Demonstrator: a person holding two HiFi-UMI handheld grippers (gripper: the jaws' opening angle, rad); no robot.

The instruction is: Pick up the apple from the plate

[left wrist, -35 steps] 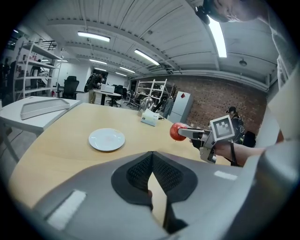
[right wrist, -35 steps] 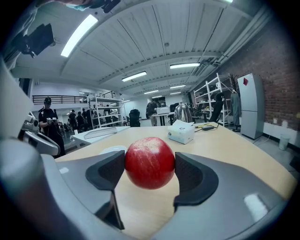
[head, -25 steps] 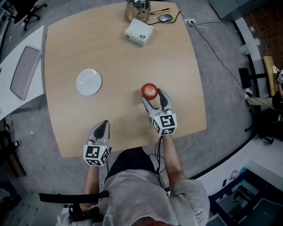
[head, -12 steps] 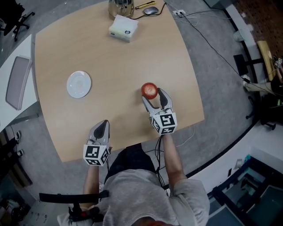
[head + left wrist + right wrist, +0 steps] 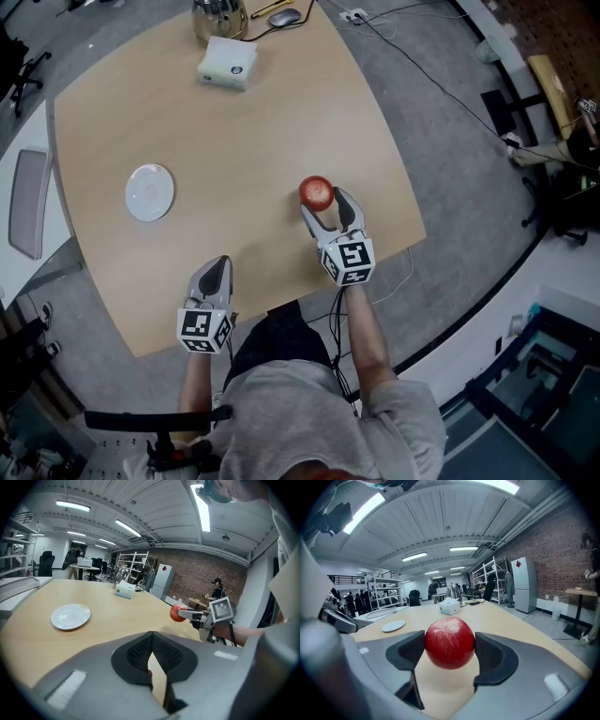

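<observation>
My right hand-held gripper gripped the apple over the counter. My left hand-held gripper was pinched together, empty, well apart from the plate.

Your head view is bright, even and sharp over the table, while both gripper views bow at their dark round edges, ceiling strip lights glaring up top, a pale sheen on the apple and the near jaws soft.
</observation>
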